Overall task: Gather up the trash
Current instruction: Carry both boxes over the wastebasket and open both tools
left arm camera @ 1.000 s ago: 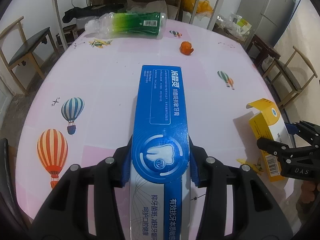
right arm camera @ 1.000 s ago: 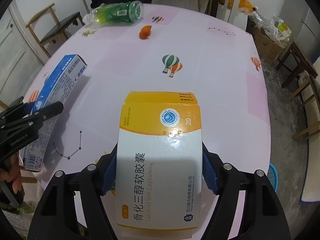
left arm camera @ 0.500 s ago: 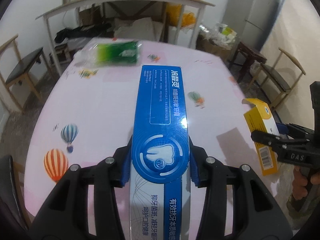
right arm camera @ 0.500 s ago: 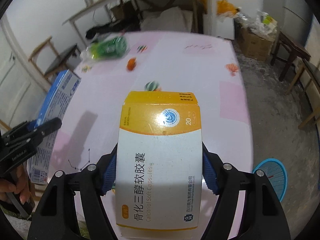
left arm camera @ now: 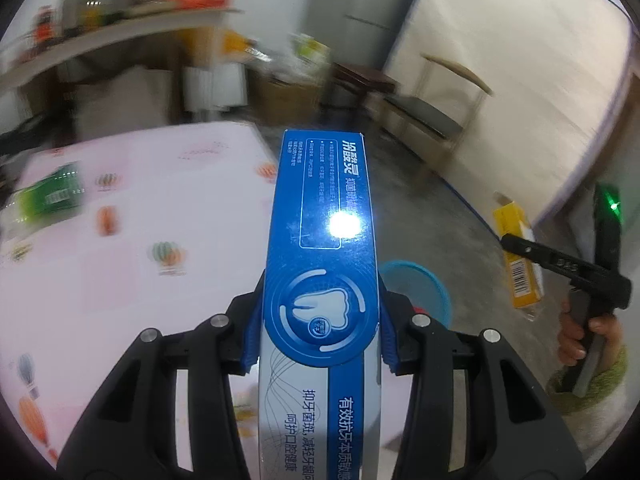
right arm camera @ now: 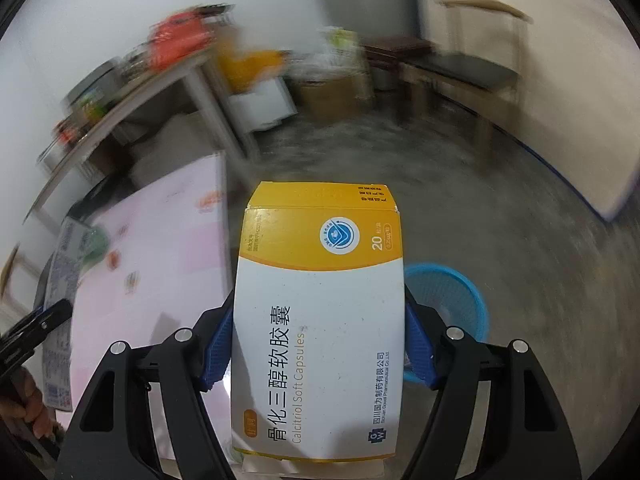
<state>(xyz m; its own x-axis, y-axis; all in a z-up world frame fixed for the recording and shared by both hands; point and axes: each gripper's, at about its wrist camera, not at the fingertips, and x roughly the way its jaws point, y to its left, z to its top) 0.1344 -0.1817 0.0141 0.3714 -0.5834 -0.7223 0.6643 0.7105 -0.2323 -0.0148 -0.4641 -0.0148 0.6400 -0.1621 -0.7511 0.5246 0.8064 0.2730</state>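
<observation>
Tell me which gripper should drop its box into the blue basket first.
Right, probably. The right gripper holds the capsule box with the blue basket just behind it on the floor. The left gripper, clamping the toothpaste box, is beside the table.

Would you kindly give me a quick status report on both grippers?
Left gripper shut on blue toothpaste box. Right gripper shut on yellow capsule box. Blue basket on floor ahead. Nothing seen in the way.
</observation>
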